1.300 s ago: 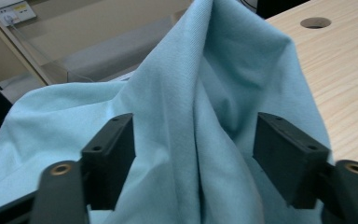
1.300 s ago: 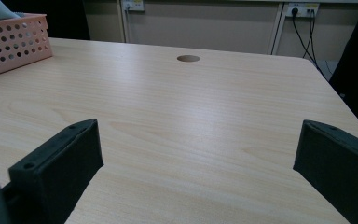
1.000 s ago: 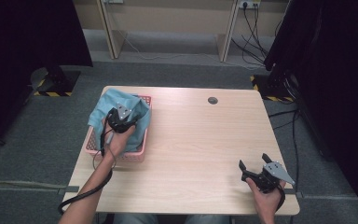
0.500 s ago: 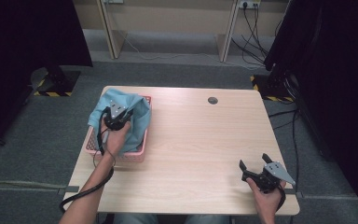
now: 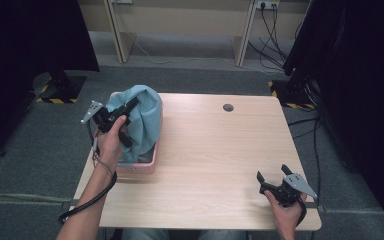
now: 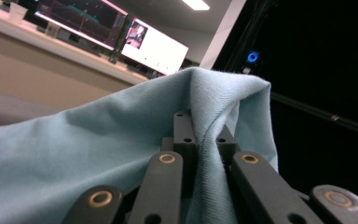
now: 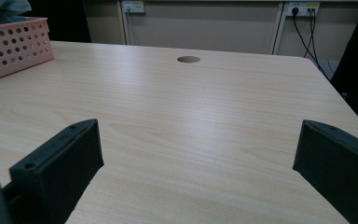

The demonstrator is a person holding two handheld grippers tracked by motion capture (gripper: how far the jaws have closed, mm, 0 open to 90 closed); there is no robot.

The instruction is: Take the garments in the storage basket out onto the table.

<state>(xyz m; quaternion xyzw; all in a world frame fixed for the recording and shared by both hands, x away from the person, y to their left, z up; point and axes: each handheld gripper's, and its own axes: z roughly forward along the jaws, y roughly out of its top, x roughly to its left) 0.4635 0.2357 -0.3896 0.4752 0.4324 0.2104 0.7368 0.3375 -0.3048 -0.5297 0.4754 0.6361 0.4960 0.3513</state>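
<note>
A light blue cloth (image 5: pixel 145 115) hangs bunched over a pink perforated basket (image 5: pixel 141 165) at the table's left edge. My left gripper (image 5: pixel 130 107) is raised above the basket and shut on a fold of the cloth. In the left gripper view the cloth (image 6: pixel 88 154) drapes over the closed jaws of the left gripper (image 6: pixel 203 126), with a ridge of fabric pinched between them. My right gripper (image 5: pixel 271 172) rests near the front right corner, open. In the right gripper view, the right gripper (image 7: pixel 196 149) has its jaws wide apart with only bare table between them.
The wooden table (image 5: pixel 215 160) has a round cable hole (image 5: pixel 228 107) near its far edge. The basket (image 7: pixel 14 46) sits far left in the right gripper view. Cables and sockets run along the back wall; dark screens stand left and right.
My left gripper has risen and shifted left, pulling the blue cloth up out of the basket into a tall bunch. The right gripper has stayed put.
</note>
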